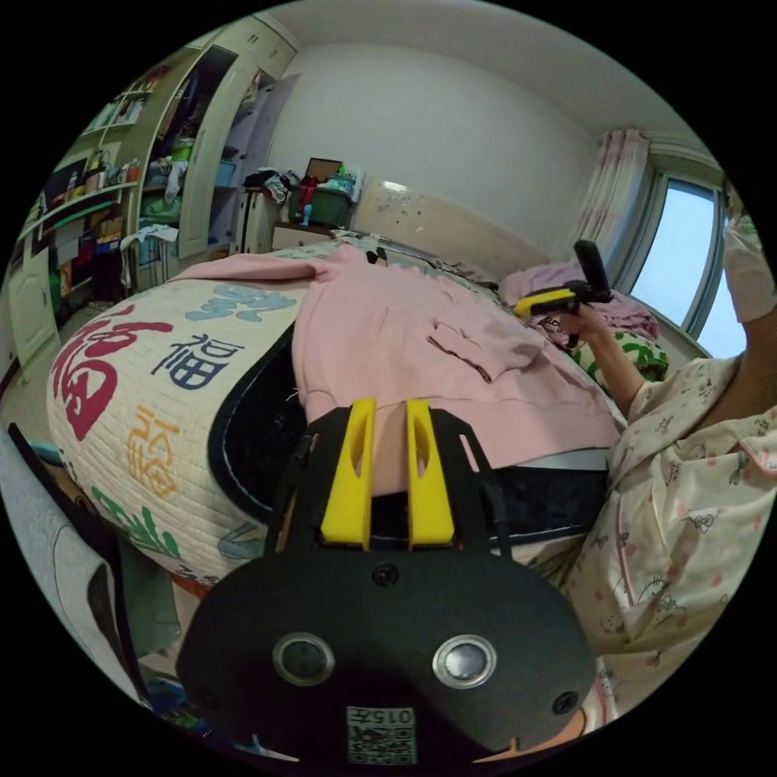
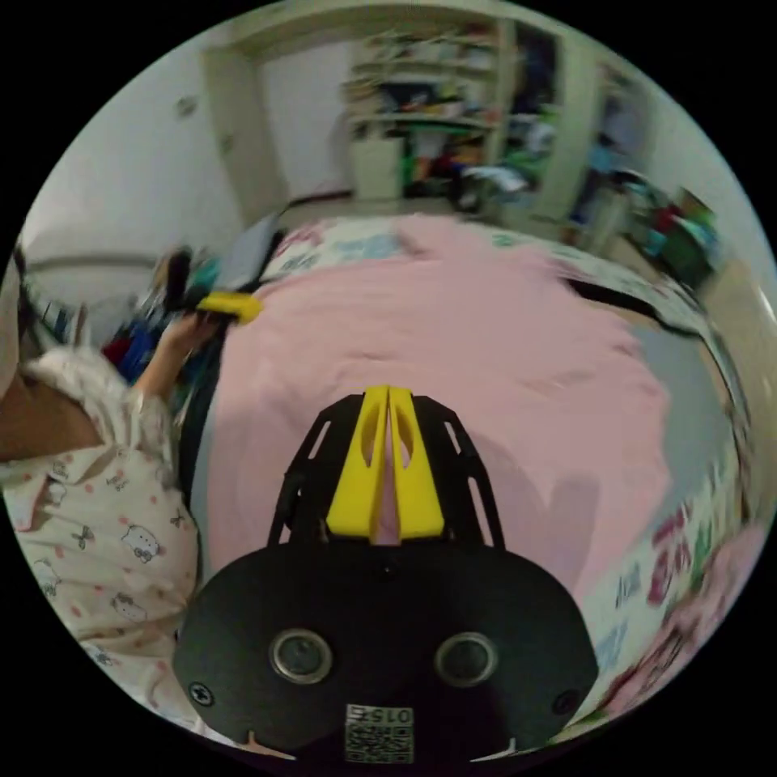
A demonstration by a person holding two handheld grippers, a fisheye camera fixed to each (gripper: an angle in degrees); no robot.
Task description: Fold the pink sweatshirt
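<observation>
At the bottom centre of the left gripper view, the left gripper has its yellow jaws narrowly apart, tips over the near hem of the pink sweatshirt, which lies spread across the quilted bed cover mid-frame. In the right gripper view the right gripper has jaws nearly closed at the tips above the sweatshirt; whether they pinch cloth I cannot tell. Further back, upper left, stand shelves.

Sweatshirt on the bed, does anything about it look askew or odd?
The sweatshirt isn't lying flat: a rumpled fold sits mid-body and one sleeve trails off towards the far edge of the bed. No damage shows. The right tool is shut above it.
</observation>
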